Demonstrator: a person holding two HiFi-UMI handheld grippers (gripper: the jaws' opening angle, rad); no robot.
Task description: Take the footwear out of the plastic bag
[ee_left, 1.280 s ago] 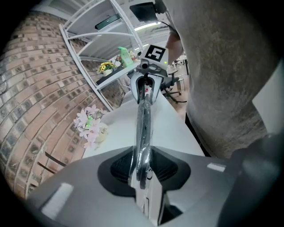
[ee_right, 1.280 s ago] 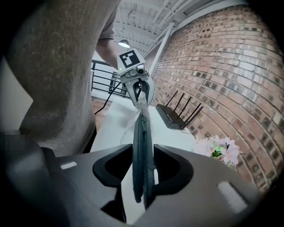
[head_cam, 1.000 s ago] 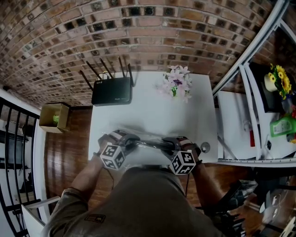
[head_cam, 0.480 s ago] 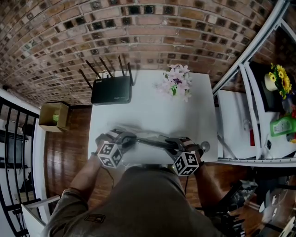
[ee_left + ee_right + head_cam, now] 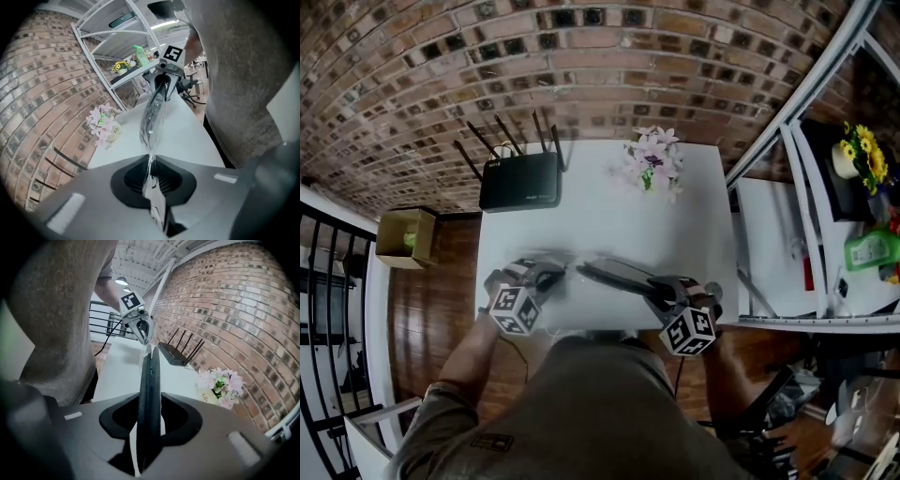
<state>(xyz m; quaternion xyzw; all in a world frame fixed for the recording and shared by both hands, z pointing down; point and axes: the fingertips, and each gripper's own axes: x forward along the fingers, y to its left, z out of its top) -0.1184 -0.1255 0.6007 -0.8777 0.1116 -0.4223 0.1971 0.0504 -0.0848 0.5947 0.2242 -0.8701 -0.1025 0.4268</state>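
A dark, flat piece of footwear (image 5: 614, 274), edge-on inside its clear plastic bag (image 5: 150, 140), stretches between two grippers by the near edge of the desk (image 5: 600, 216). The right gripper (image 5: 661, 289) has jaws that have just been closing and now clamp one end of the footwear. The left gripper (image 5: 548, 275) has jaws just pressed together on the bag's film alone.

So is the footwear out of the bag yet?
No: the plastic bag, pinched by the left gripper, wraps the footwear in the right gripper.
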